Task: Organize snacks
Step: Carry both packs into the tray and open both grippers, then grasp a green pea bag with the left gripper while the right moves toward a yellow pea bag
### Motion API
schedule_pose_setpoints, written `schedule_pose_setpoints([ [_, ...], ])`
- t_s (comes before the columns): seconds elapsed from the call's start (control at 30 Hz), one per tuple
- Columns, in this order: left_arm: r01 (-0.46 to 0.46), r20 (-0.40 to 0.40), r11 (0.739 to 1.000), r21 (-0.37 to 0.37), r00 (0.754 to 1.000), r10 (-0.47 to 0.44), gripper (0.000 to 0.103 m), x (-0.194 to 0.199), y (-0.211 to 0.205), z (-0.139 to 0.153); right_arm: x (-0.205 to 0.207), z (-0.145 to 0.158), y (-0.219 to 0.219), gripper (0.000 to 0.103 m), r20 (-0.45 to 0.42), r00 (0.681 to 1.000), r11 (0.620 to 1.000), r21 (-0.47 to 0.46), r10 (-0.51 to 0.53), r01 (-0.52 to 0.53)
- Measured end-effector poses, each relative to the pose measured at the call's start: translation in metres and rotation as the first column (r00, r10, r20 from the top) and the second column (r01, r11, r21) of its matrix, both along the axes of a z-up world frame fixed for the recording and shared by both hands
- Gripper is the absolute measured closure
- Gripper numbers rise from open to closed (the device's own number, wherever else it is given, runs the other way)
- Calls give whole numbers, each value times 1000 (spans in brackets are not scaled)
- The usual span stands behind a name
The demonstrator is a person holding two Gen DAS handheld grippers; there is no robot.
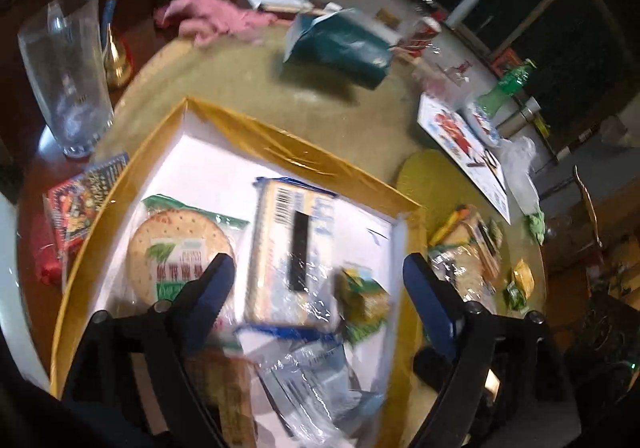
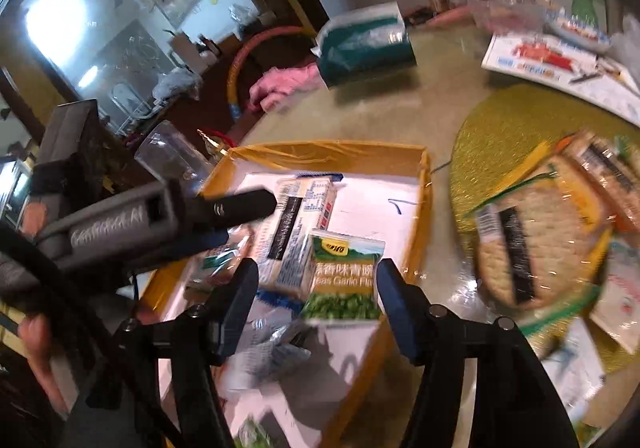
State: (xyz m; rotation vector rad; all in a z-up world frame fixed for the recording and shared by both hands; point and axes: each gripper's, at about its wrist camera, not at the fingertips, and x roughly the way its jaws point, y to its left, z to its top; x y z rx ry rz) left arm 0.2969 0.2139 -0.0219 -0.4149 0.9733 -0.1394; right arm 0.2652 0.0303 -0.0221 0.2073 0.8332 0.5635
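A yellow-rimmed box (image 1: 256, 136) with a white floor holds a round cracker pack (image 1: 176, 248), a long cracker pack (image 1: 288, 248), a green pea snack bag (image 1: 364, 300) and a clear blue-printed bag (image 1: 312, 380). My left gripper (image 1: 316, 284) is open above the box with nothing between its fingers. In the right wrist view my right gripper (image 2: 316, 296) is open over the same box (image 2: 332, 154), its fingers on either side of the pea bag (image 2: 344, 280), which lies in the box. The left gripper (image 2: 240, 208) shows there too. More cracker packs (image 2: 532, 240) lie on a gold mat (image 2: 520, 120).
A tall glass (image 1: 64, 72) stands left of the box. A red snack packet (image 1: 76, 204) lies beside it. A teal tissue pack (image 1: 340, 44), pink cloth (image 1: 212, 16), a printed sheet (image 1: 460, 140) and a green bottle (image 1: 504, 88) are farther back on the round table.
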Motion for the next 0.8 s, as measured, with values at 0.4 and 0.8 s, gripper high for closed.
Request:
schedule_pose_setpoints([
  [0.4, -61, 218, 992, 106, 975, 37, 12, -166, -105, 26, -109, 15, -127, 28, 64, 997, 994, 105, -50, 43],
  [0.8, 75, 102, 987, 144, 991, -91, 12, -195, -185, -9, -156, -22, -229, 27, -32, 985, 974, 145, -170, 173],
])
